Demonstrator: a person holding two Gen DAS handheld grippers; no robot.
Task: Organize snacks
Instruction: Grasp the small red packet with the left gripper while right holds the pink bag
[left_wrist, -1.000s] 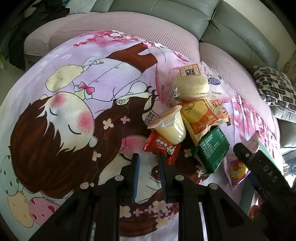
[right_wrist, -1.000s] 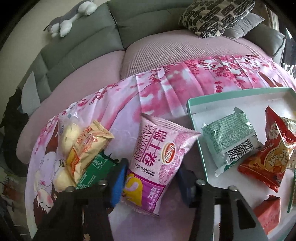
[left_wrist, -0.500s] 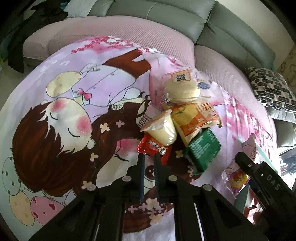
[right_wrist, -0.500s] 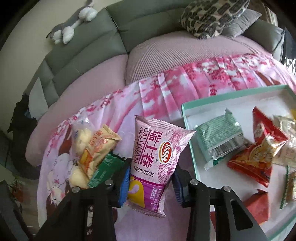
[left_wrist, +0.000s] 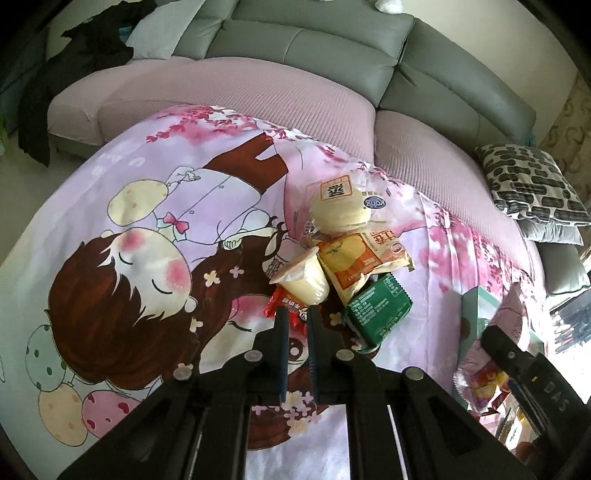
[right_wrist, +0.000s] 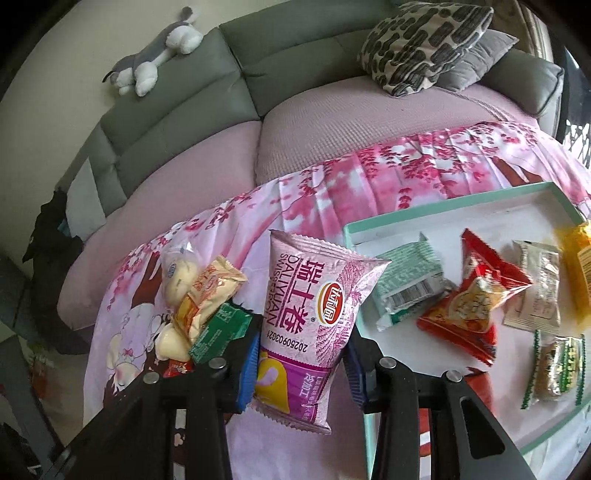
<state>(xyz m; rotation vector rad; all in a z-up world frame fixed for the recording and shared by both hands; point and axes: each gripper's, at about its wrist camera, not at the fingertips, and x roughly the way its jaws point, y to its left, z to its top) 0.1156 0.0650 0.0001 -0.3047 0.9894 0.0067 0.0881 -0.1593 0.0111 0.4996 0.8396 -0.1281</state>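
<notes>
Right gripper (right_wrist: 301, 363) clamps its blue pads on a pink foil Swiss-roll packet (right_wrist: 314, 314) between them, top end pointing away toward the sofa. Just right of it lies the mint-rimmed white tray (right_wrist: 436, 210), holding a pale green wrapper (right_wrist: 406, 282) and a red-orange pouch (right_wrist: 476, 295). Left gripper (left_wrist: 295, 314) is pinched nearly shut, its tips over a small red wrapper (left_wrist: 286, 306), though whether they grip it is unclear. Beyond sit a yellow jelly cup (left_wrist: 304, 278), dark green packet (left_wrist: 378, 310) and orange bag (left_wrist: 360, 258) on the cartoon-print cloth (left_wrist: 129, 240).
</notes>
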